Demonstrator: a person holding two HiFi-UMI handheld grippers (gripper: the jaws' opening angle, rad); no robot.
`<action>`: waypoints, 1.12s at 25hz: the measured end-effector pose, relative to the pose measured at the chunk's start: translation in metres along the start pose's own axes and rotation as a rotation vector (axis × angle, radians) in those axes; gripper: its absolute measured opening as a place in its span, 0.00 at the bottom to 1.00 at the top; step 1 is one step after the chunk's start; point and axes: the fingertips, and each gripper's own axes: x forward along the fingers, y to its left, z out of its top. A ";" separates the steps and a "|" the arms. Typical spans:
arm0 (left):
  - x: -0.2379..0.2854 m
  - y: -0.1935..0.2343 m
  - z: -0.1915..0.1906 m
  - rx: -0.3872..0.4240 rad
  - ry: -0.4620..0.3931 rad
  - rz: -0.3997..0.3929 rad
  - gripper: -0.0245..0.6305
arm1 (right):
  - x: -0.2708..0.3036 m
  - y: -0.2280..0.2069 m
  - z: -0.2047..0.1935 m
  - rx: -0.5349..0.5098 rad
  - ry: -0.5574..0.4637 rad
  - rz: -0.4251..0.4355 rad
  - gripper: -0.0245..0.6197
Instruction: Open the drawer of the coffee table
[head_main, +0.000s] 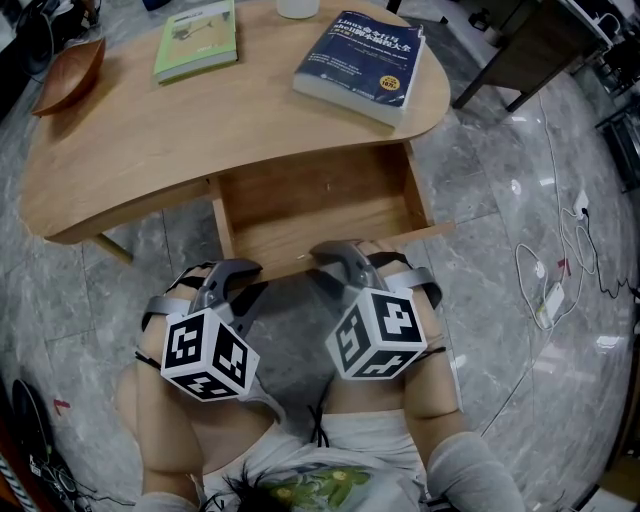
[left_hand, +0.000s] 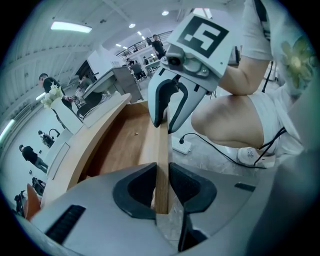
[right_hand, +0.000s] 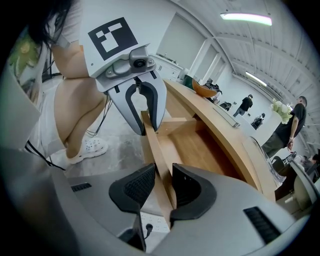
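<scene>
The light wooden coffee table (head_main: 150, 140) has its drawer (head_main: 320, 205) pulled out toward me, and the inside looks empty. Both grippers straddle the drawer's upright front panel (left_hand: 161, 150) from above, side by side. My left gripper (left_hand: 161, 187) is shut on the panel, with a pad against each face. My right gripper (right_hand: 164, 187) grips the same panel (right_hand: 155, 145) further to the right. In the head view the left gripper (head_main: 235, 272) and right gripper (head_main: 340, 252) hide most of the panel. Each gripper view shows the other gripper further along the board.
A green book (head_main: 197, 38), a blue book (head_main: 362, 62) and a brown dish (head_main: 70, 75) lie on the tabletop. A power strip (head_main: 550, 300) with cables lies on the marble floor at right. The person's knees are just behind the grippers. People stand far off in the room.
</scene>
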 end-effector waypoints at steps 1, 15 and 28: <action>0.000 -0.001 0.000 -0.001 0.000 -0.003 0.17 | 0.000 0.001 0.000 -0.001 0.001 0.003 0.21; -0.001 -0.010 0.000 -0.015 0.007 -0.038 0.16 | -0.004 0.009 -0.002 -0.007 -0.002 0.034 0.21; -0.001 -0.025 -0.005 -0.018 0.033 -0.095 0.16 | -0.004 0.026 -0.005 -0.023 0.009 0.102 0.19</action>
